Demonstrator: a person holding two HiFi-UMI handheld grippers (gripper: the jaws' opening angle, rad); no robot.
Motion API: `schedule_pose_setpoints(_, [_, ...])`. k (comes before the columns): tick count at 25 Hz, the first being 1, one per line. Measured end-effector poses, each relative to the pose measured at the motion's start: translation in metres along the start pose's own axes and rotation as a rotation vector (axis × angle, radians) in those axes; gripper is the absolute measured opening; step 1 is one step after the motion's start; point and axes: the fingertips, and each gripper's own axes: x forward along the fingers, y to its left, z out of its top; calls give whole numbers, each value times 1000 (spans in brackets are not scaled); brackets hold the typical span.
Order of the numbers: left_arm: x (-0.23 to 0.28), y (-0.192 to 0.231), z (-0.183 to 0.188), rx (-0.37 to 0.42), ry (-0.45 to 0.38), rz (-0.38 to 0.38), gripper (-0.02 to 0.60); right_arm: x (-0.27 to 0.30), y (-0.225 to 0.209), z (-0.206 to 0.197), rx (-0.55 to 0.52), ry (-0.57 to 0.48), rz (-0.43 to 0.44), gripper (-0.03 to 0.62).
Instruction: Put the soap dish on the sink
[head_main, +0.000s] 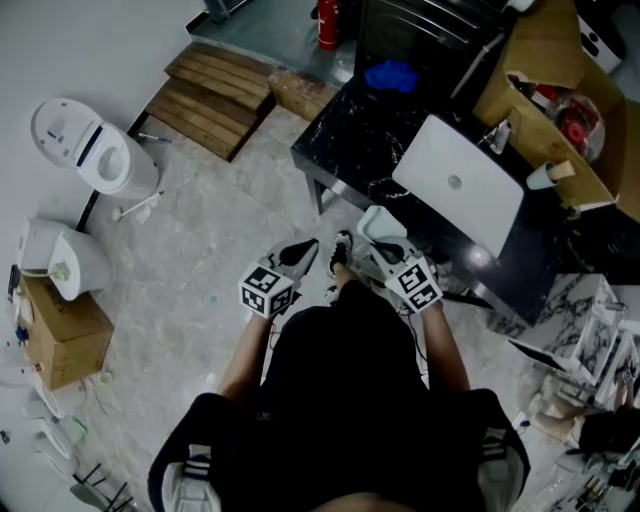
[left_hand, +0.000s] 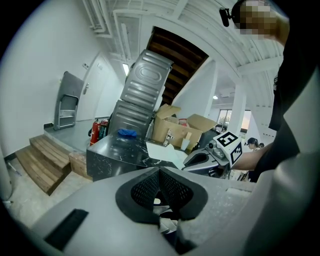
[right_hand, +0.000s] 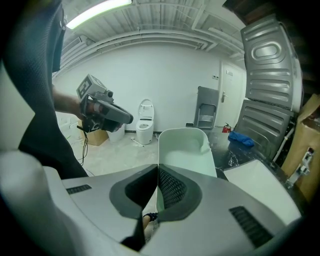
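right tongs (right_hand: 158, 171) forward, pinching soap dish (right_hand: 184, 149) — (rim)

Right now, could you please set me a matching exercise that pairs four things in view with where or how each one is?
Things:
1. soap dish
2. blue cloth
3. toilet
4. left gripper

Places or states:
A. standing on the floor
B. jaws shut, holding nothing
C. gripped by the right gripper
D. lying on the black counter

Pairs: 1-C, 2-D, 3-A, 4-B
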Motion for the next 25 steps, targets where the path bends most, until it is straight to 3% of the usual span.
schedule_pose_setpoints(25, [61,69,52,-3,43,-16,0,57,-79,26,9,15,38,-3])
